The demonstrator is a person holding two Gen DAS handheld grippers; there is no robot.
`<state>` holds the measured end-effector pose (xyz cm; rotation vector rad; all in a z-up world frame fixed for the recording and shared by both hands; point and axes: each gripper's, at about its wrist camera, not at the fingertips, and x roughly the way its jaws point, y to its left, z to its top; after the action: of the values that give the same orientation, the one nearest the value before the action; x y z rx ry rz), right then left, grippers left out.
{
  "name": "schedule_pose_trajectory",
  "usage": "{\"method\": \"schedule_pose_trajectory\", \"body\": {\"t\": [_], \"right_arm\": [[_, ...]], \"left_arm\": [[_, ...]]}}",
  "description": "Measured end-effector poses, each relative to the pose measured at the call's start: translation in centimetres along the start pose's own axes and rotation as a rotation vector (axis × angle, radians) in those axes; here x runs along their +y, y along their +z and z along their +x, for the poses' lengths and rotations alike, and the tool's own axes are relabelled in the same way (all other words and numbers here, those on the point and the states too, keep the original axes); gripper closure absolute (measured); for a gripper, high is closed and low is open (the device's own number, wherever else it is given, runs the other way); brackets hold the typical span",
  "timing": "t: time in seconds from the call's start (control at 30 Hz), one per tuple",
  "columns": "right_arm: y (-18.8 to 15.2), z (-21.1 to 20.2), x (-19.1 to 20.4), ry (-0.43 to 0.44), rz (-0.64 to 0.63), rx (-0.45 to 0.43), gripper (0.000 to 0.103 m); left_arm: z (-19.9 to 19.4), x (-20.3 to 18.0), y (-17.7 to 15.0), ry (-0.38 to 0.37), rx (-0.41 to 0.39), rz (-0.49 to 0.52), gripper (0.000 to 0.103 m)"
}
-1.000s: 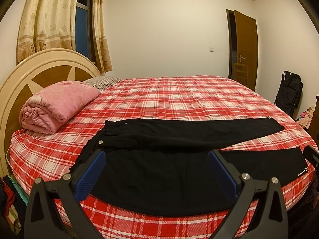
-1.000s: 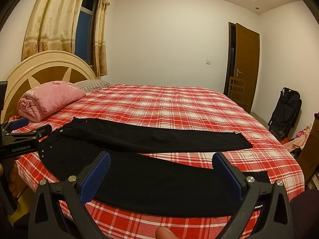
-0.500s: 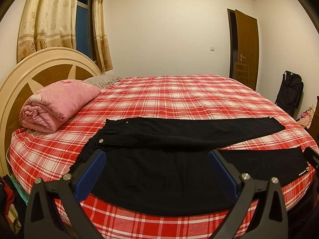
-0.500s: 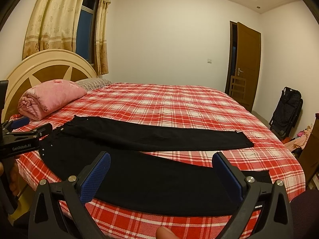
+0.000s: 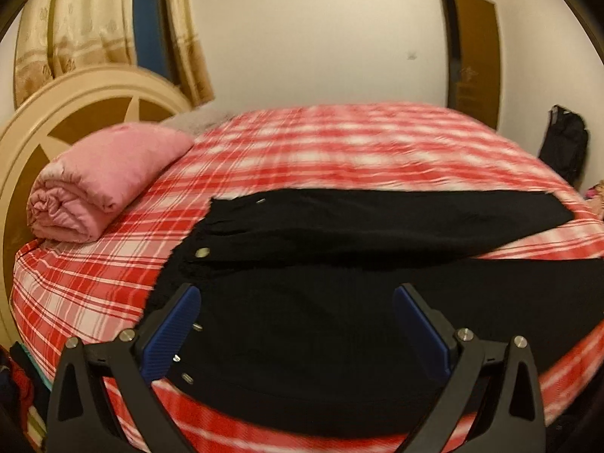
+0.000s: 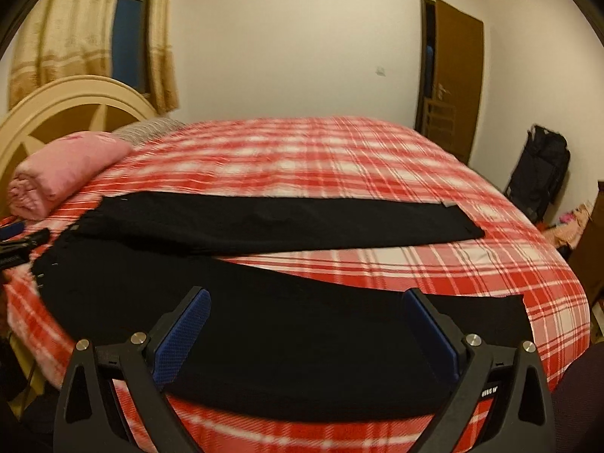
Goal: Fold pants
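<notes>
Black pants (image 5: pixel 339 249) lie flat across the near side of a red plaid bed (image 5: pixel 339 143), waist to the left, both legs spread toward the right. My left gripper (image 5: pixel 298 302) is open above the waist end, its blue pads wide apart with nothing between them. The pants (image 6: pixel 264 302) also fill the lower half of the right wrist view, the far leg ending at a hem (image 6: pixel 464 226). My right gripper (image 6: pixel 305 302) is open over the near leg, holding nothing. The left gripper's tip (image 6: pixel 22 245) shows at the left edge of the right wrist view.
A rolled pink blanket (image 5: pixel 102 177) lies by the cream headboard (image 5: pixel 75 90) at the left. A black bag (image 6: pixel 540 173) stands on the floor at the right, near a brown door (image 6: pixel 456 75). Curtains (image 5: pixel 83 26) hang behind the headboard.
Both grippers have dropped lower and moved closer to the pants, which now look larger under them. Both views are blurred by the motion. The pants have not moved.
</notes>
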<state>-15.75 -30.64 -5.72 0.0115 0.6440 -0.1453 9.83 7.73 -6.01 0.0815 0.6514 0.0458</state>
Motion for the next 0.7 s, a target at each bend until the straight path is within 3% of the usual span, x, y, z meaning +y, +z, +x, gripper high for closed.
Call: {"method": "schedule_pose_trajectory", "body": {"t": [0.2, 0.23, 0.3, 0.4, 0.7], "right_arm": [[2.6, 5.5, -5.7, -0.085, 0.062, 0.065, 0.005], [3.1, 6.4, -6.3, -0.099, 0.063, 0.075, 0.009], [4.1, 8.7, -8.3, -0.11, 0.066, 0.126, 0.027], [4.8, 11.5, -10.9, -0.125, 0.087, 0.191, 0.036], [7.3, 17.1, -18.2, -0.157, 0.175, 0.271, 0.038]], "left_arm": [[7.7, 6.7, 3.7, 0.122, 0.066, -0.012, 0.0], [8.8, 7.4, 4.3, 0.122, 0.073, -0.011, 0.0], [11.1, 8.9, 5.6, 0.134, 0.093, -0.015, 0.001], [14.4, 10.0, 7.3, 0.121, 0.126, -0.009, 0.004], [23.6, 11.6, 9.8, 0.044, 0.241, -0.033, 0.015]]}}
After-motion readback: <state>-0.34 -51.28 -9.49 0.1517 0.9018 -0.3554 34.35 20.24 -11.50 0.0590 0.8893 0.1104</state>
